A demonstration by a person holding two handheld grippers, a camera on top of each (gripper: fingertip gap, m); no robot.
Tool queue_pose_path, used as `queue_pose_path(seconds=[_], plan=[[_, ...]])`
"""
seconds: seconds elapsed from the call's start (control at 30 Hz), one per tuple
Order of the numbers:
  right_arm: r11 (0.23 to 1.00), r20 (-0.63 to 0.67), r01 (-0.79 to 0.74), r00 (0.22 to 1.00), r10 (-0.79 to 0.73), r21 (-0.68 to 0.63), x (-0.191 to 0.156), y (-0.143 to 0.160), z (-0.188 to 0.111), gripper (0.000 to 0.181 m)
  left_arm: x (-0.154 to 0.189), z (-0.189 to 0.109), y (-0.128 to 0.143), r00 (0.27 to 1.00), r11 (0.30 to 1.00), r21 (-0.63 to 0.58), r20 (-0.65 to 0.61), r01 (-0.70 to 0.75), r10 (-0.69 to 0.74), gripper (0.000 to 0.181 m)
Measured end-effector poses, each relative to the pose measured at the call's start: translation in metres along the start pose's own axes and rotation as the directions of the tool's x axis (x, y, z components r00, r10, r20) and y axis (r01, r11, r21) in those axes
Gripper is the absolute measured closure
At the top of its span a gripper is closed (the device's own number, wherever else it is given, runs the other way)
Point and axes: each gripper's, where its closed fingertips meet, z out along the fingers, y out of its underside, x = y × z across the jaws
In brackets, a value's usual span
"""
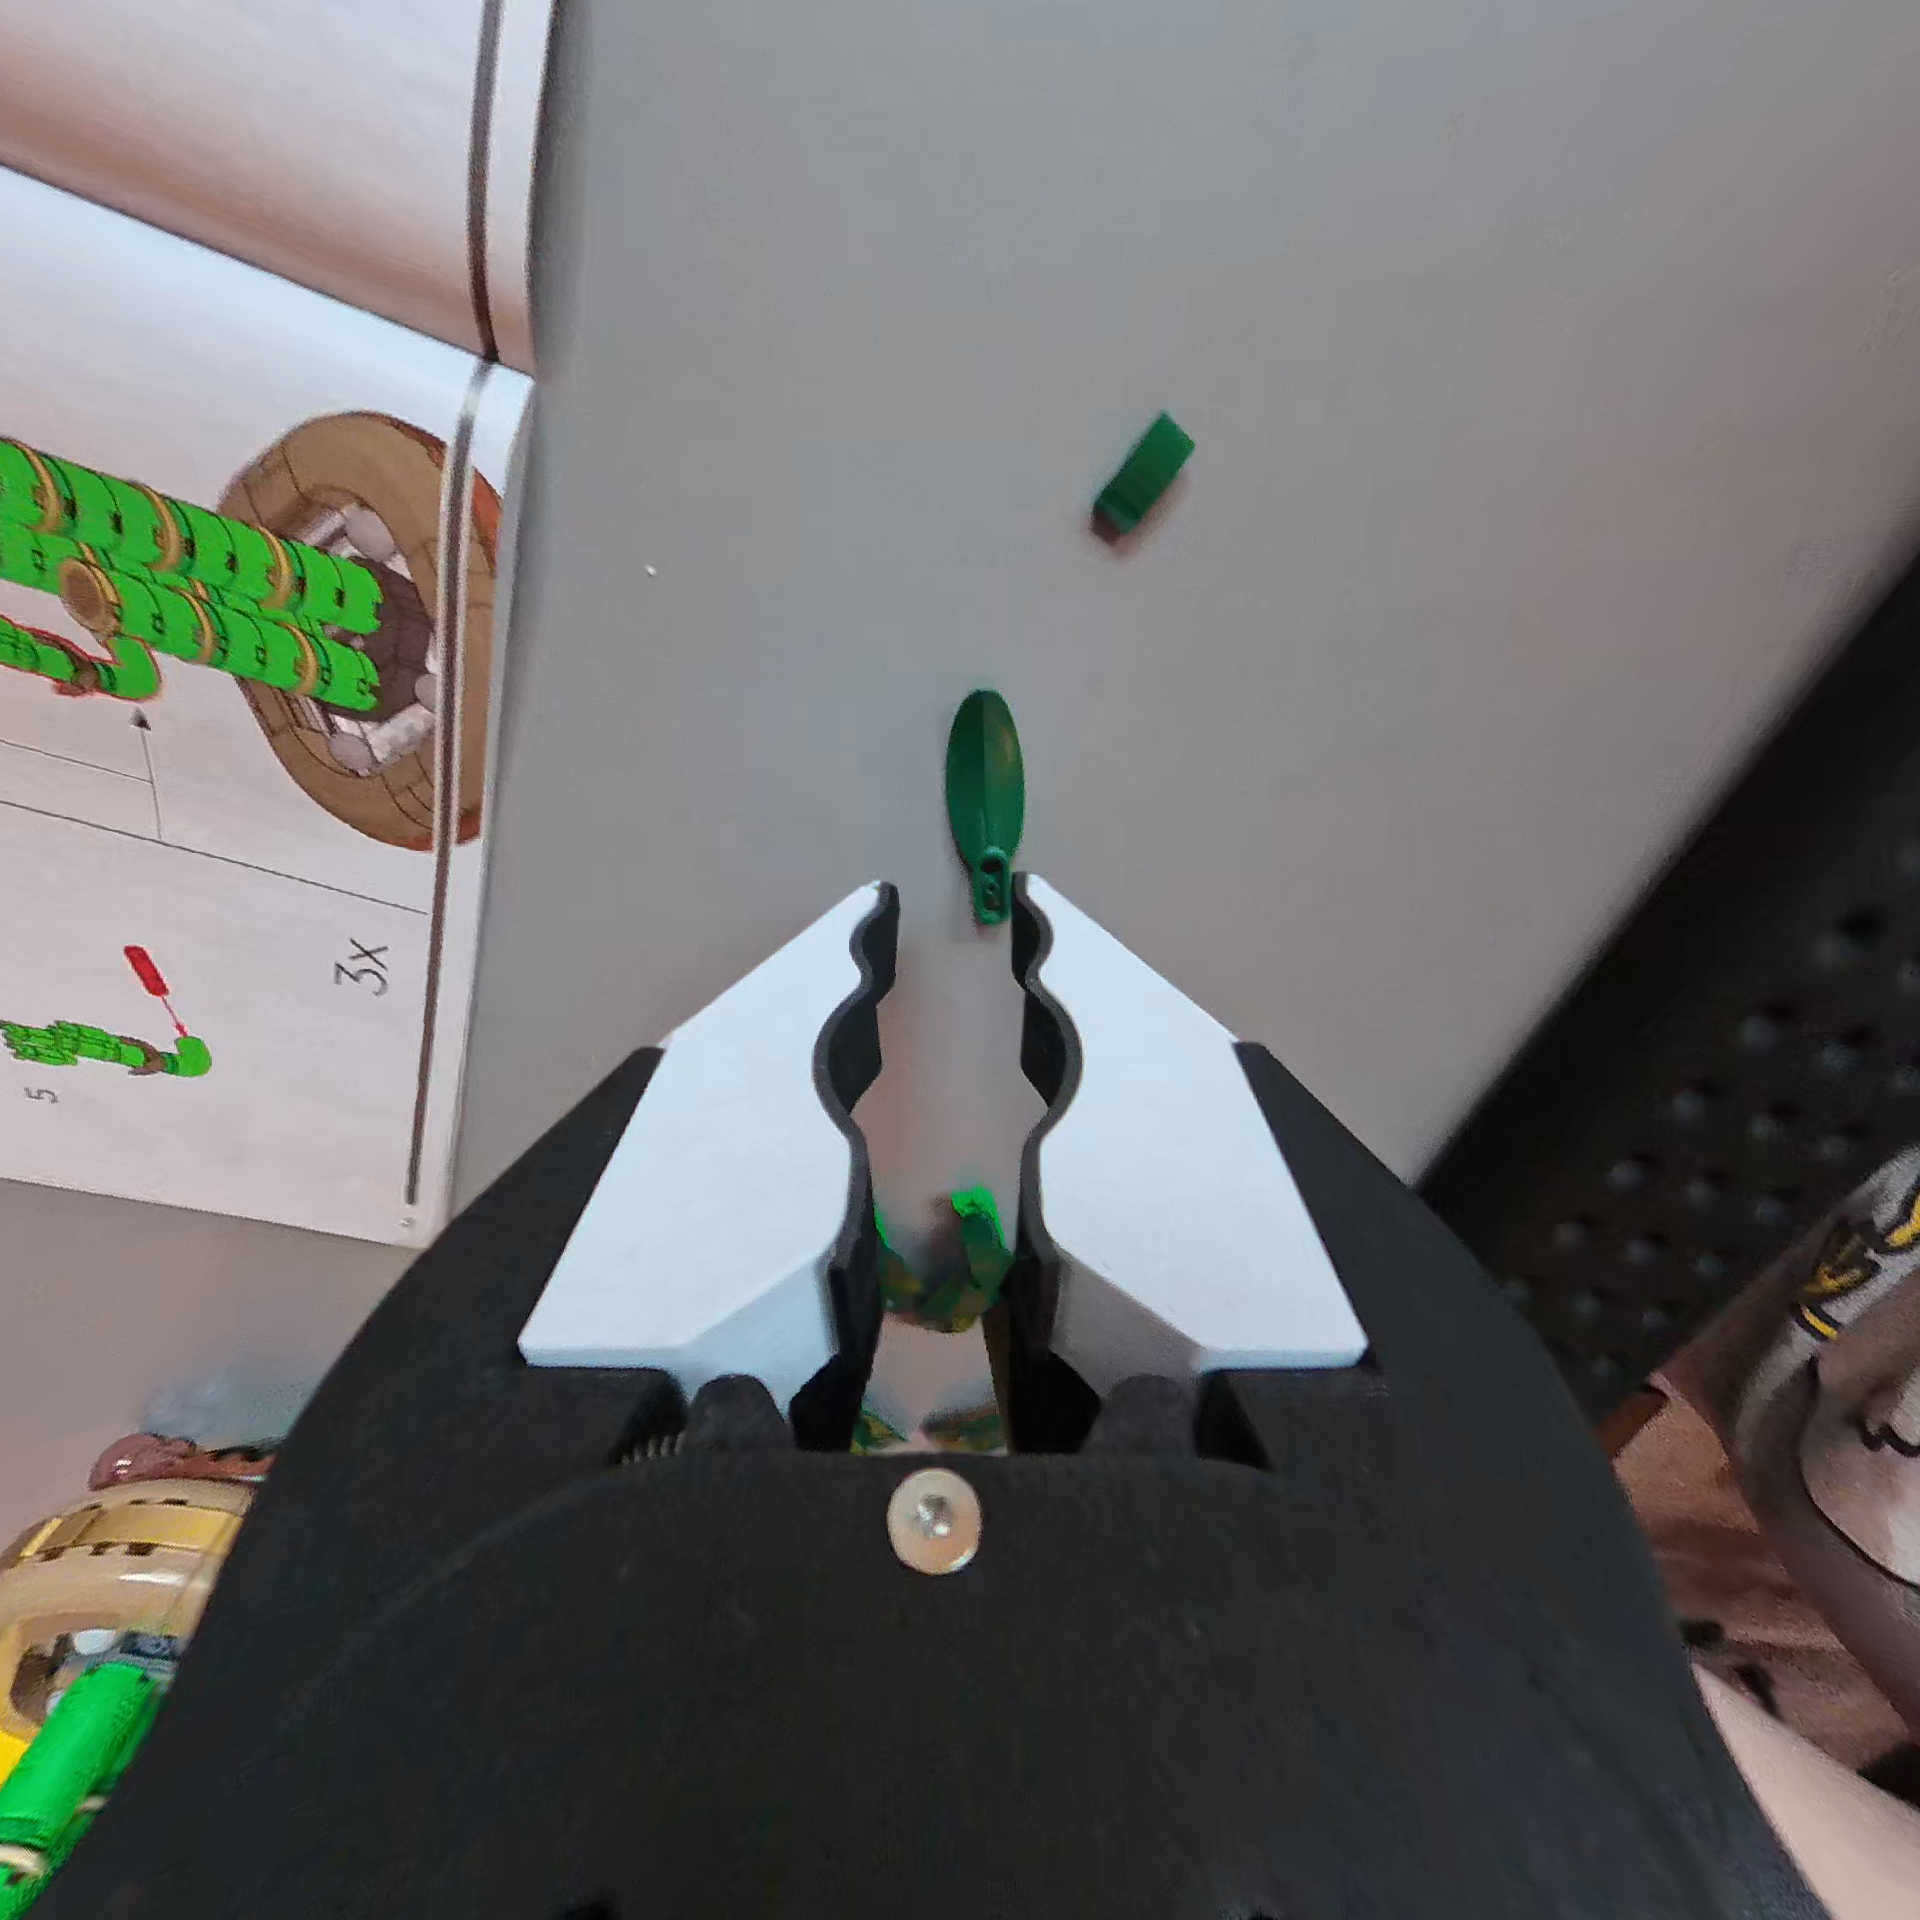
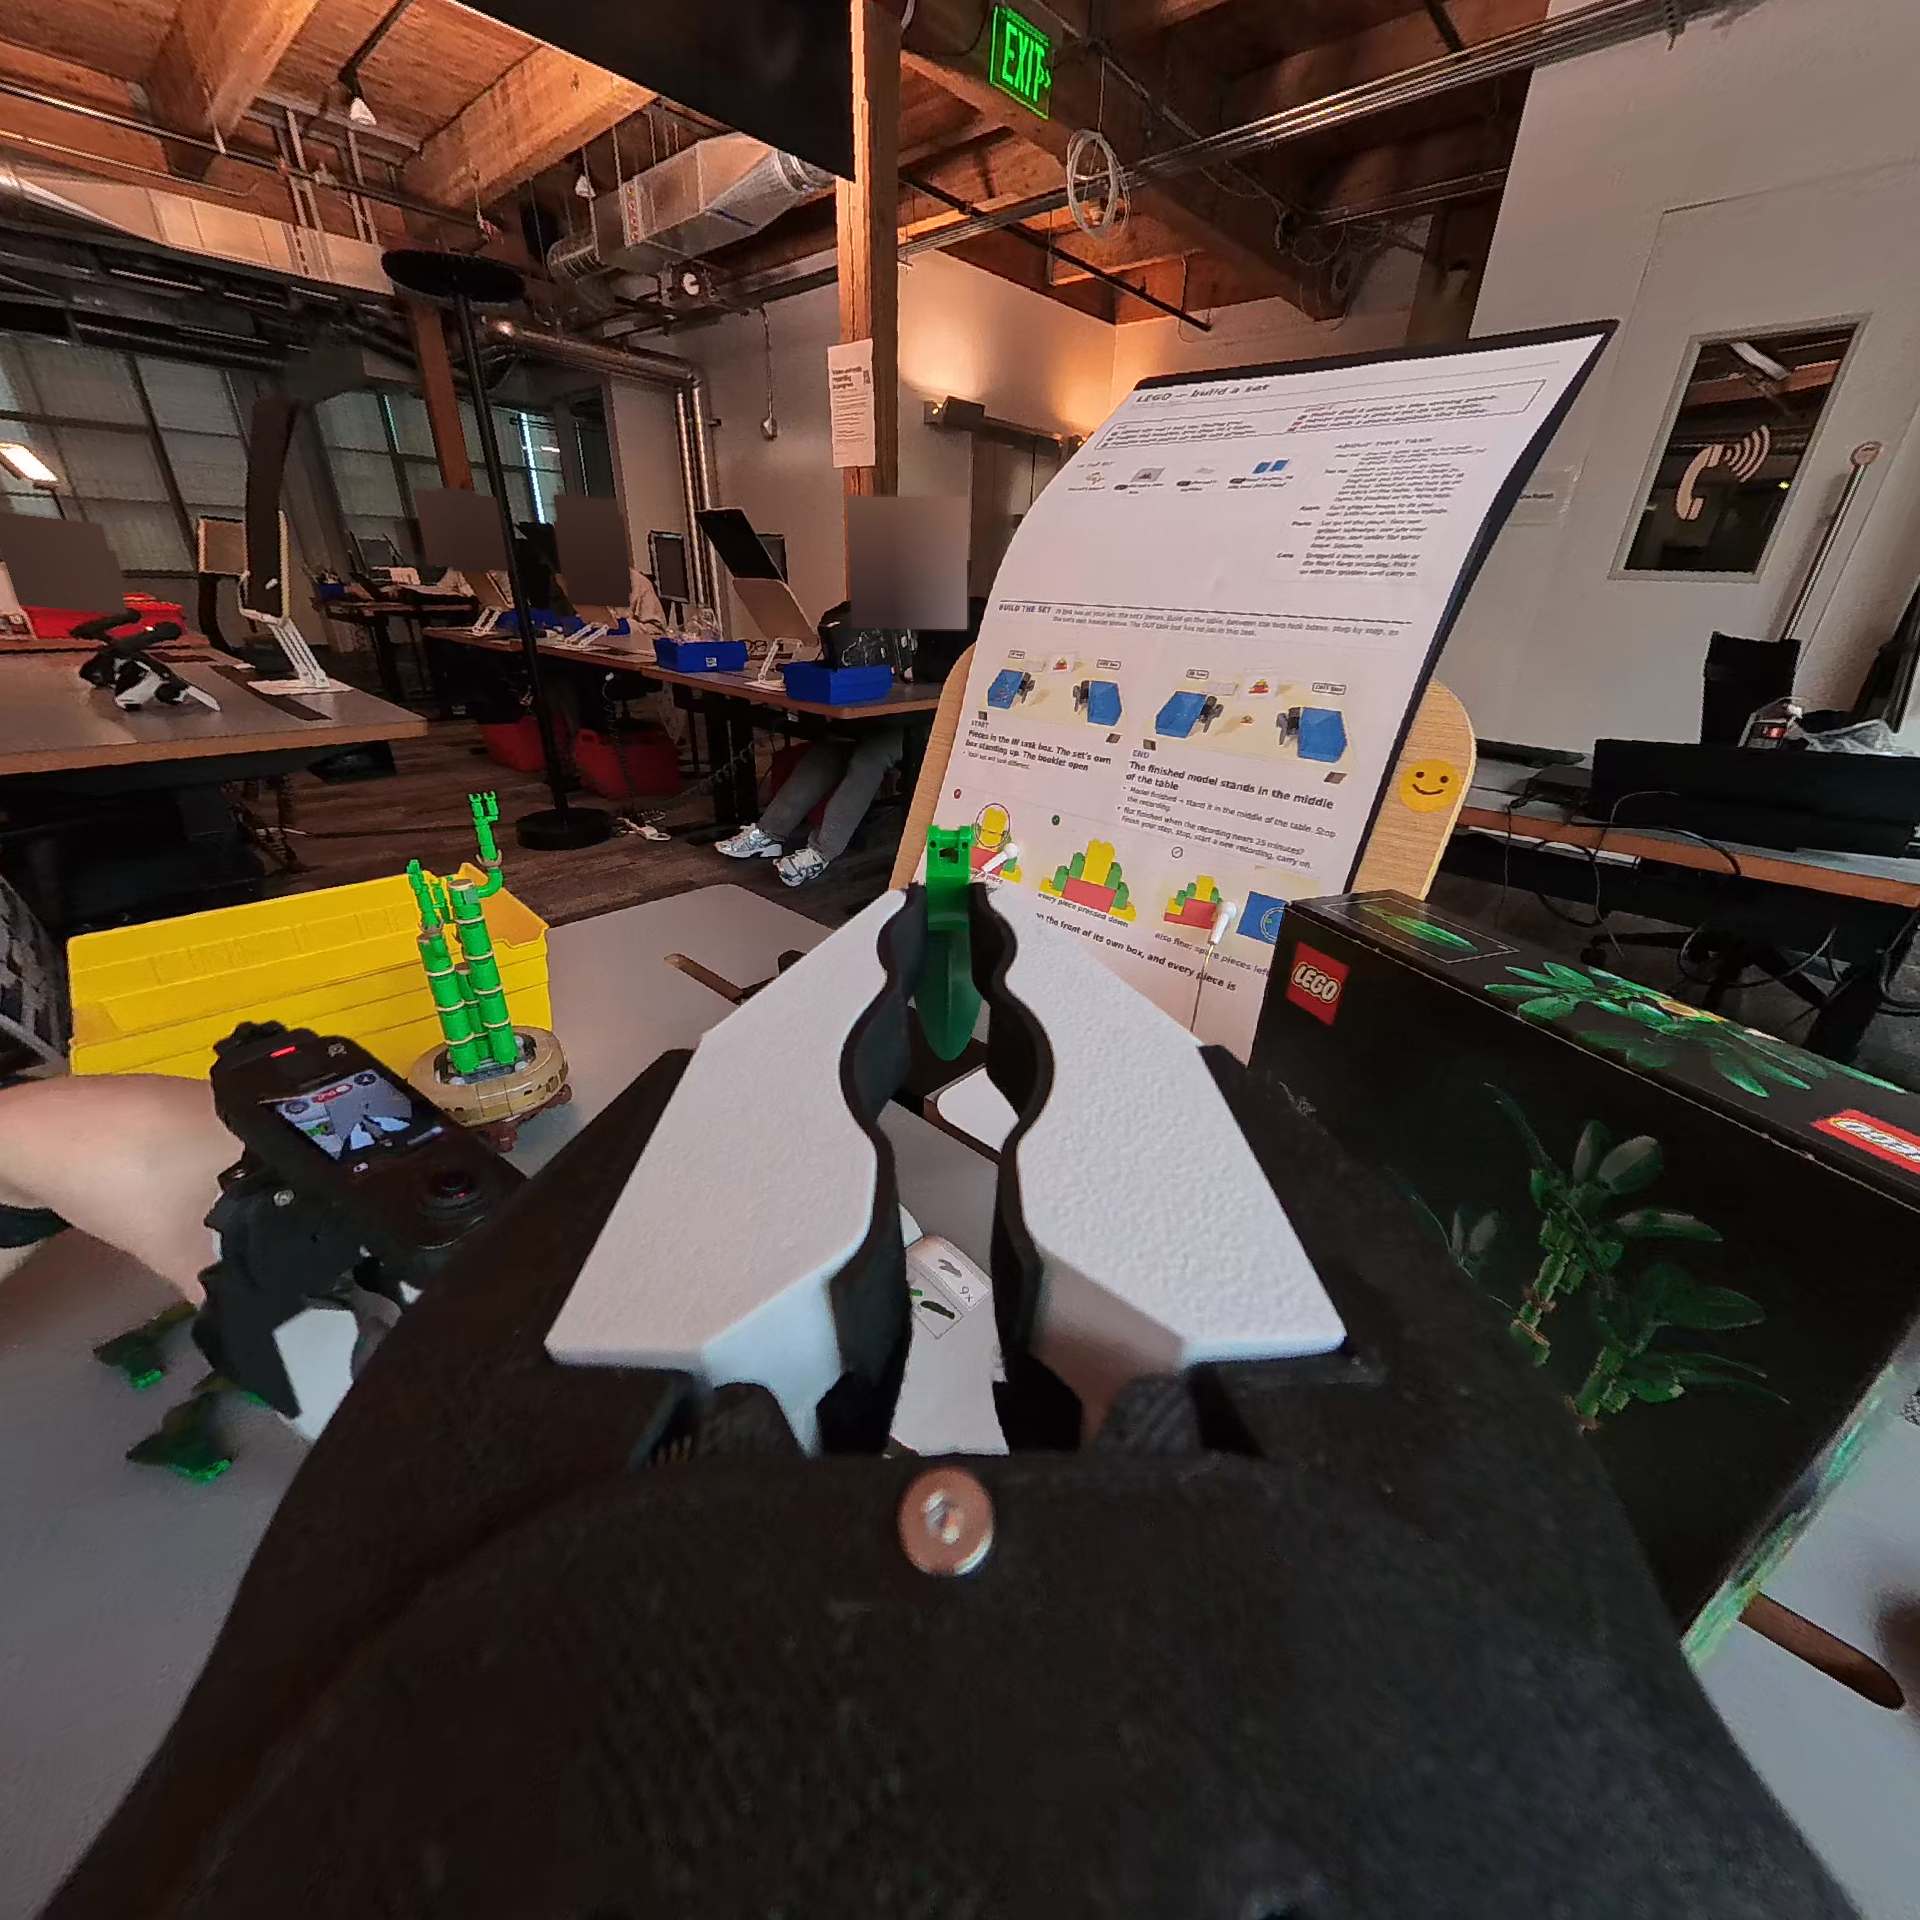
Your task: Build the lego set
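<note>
Green leaf piece (image 2: 948, 971) stands pinched upright at centre frame in the right tongs (image 2: 951, 914), stem end up for plugging onto the bamboo model (image 2: 473, 987) at left, while the left tongs (image 1: 954, 904) hang spread around another leaf's (image 1: 985, 774) stem on the grey worktop (image 1: 1247, 260).

Bright even light, wide-angle warping, blurred edges.
</note>
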Motion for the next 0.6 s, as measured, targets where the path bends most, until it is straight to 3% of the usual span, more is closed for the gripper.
queue_pose_path(seconds=[0.37, 0.5, 0.6], plan=[[1.000, 0.005, 0.000, 1.000, 0.000, -0.009, -0.001, 0.001, 0.000, 0.175, 0.002, 0.015, 0.014, 0.997, 0.989, -0.142, 0.063, -0.043, 0.052, 0.159], [1.000, 0.002, -0.005, 1.000, 0.005, -0.002, 0.002, 0.000, -0.003, 0.175, 0.006, 0.016, 0.008, 0.996, 0.991, -0.126, 0.064, -0.047, 0.055, 0.175], [1.000, 0.003, -0.012, 1.000, 0.012, 0.004, 0.004, -0.002, -0.005, 0.175, 0.028, 0.012, -0.009, 0.993, 1.000, -0.023, -0.114, 0.007, -0.010, 0.175]])
